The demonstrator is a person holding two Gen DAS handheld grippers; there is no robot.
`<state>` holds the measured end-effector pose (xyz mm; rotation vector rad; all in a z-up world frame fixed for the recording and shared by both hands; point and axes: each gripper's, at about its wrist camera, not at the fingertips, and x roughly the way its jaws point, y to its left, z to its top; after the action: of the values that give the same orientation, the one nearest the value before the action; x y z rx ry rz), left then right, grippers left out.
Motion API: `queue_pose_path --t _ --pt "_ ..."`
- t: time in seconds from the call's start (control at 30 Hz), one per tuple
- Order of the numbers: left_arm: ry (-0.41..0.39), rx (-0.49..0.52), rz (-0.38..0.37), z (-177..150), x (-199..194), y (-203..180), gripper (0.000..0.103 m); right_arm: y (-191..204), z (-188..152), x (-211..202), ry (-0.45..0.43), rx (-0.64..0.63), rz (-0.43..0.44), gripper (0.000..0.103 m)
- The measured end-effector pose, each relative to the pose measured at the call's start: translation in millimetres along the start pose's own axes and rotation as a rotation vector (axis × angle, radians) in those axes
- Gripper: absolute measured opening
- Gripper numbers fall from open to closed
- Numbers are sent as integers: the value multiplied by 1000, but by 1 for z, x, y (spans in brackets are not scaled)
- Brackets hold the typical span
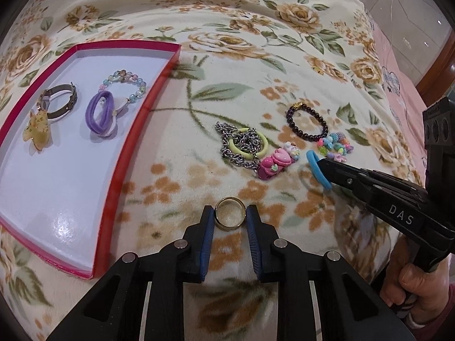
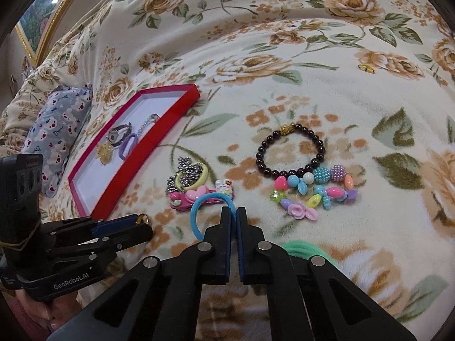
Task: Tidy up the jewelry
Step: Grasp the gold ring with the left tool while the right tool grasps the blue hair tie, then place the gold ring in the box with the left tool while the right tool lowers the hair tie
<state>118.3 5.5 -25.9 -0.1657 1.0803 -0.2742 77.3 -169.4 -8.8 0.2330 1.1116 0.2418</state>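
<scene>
A gold ring (image 1: pixel 229 226) lies on the floral blanket close in front, and my left gripper (image 1: pixel 229 210) is shut on it, one blue pad against each side. My right gripper (image 2: pixel 233 210) is shut on a blue hair tie (image 2: pixel 199 202), which loops out to the left of its fingers. In the left wrist view the right gripper (image 1: pixel 318 164) reaches in from the right with the blue hair tie (image 1: pixel 316 174) at its tip. A red box (image 1: pixel 128 153) with a white floor lies at the left, holding a metal bangle, a yellow star clip, a purple hair tie and a bead bracelet.
Between the grippers lie a silver chain over a yellow-green ring (image 1: pixel 241 145), a pink clip (image 1: pixel 274 164), a dark bead bracelet (image 2: pixel 290 150) and a colourful bead bracelet (image 2: pixel 315 190). A green hair tie (image 2: pixel 301 248) shows beside my right fingers. A patterned pillow (image 2: pixel 57 133) sits far left.
</scene>
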Motion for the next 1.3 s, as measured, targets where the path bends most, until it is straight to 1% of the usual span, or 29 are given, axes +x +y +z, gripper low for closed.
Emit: queue_pose_path --t 0.2,0.33,0.53,0.63,0.93,1.3 --pt "-39 -15 2 -2 -21 8 22 13 5 -9 -20 -23 15 3" --pt "-71 -36 3 -2 -39 17 22 26 9 -7 -18 -45 30 3" --pt "-118 -67 38 -6 -64 38 22 44 12 -1 -10 -76 51 3" --pt "-127 -84 67 -11 -72 48 22 55 16 3 -6 -97 63 3" --pt "-155 -150 99 -16 -90 73 22 84 26 15 2 -143 103 3" --pt "-172 -212 134 -16 -100 104 22 125 37 36 22 -208 155 3"
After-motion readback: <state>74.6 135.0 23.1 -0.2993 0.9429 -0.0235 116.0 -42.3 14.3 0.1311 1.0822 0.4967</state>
